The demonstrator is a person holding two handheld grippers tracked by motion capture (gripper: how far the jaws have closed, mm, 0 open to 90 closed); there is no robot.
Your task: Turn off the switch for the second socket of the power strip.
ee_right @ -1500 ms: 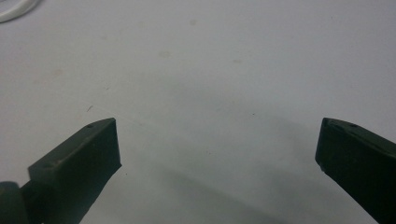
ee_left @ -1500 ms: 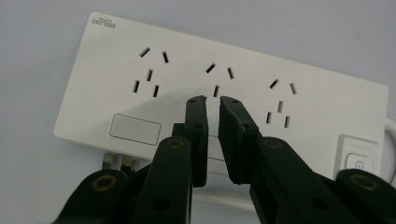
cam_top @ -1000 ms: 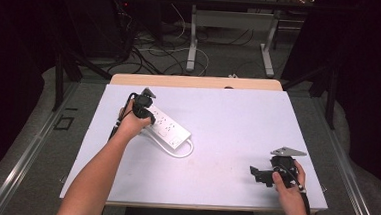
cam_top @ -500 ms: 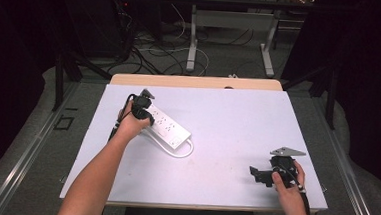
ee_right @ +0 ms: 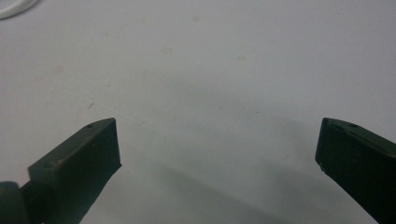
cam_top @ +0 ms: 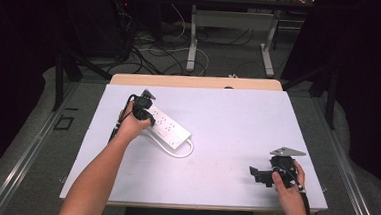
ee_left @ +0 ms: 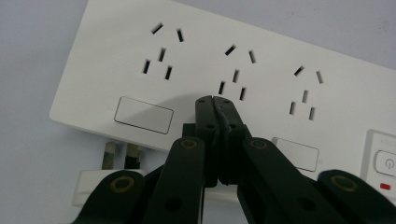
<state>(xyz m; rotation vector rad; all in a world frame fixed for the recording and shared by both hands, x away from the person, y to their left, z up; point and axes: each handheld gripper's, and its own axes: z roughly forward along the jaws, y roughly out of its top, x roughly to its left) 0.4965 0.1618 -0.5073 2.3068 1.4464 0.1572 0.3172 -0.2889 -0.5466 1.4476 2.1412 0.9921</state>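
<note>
Over the white power strip (ee_left: 261, 70) on the counter (cam_top: 238, 115), left tongs (ee_left: 213, 98) are pressed together; right tongs (ee_right: 217, 140) gape apart, holding nothing.

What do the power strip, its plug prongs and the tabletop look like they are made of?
Power strip: probably moulded white plastic, smooth with a slight sheen and crisp cut slots. Plug prongs: apparently bare metal, grey-brown and dull. Tabletop: a pale matte sheet, perhaps laminate or painted board, with faint stains and scuffs.

Power strip (ee_left: 261, 51) white w/ dark slot holes, grey switches, one red mark. Plug (ee_left: 93, 184) white. Table (cam_top: 238, 120) pale lilac. Left gripper (ee_left: 214, 99) black.
</note>
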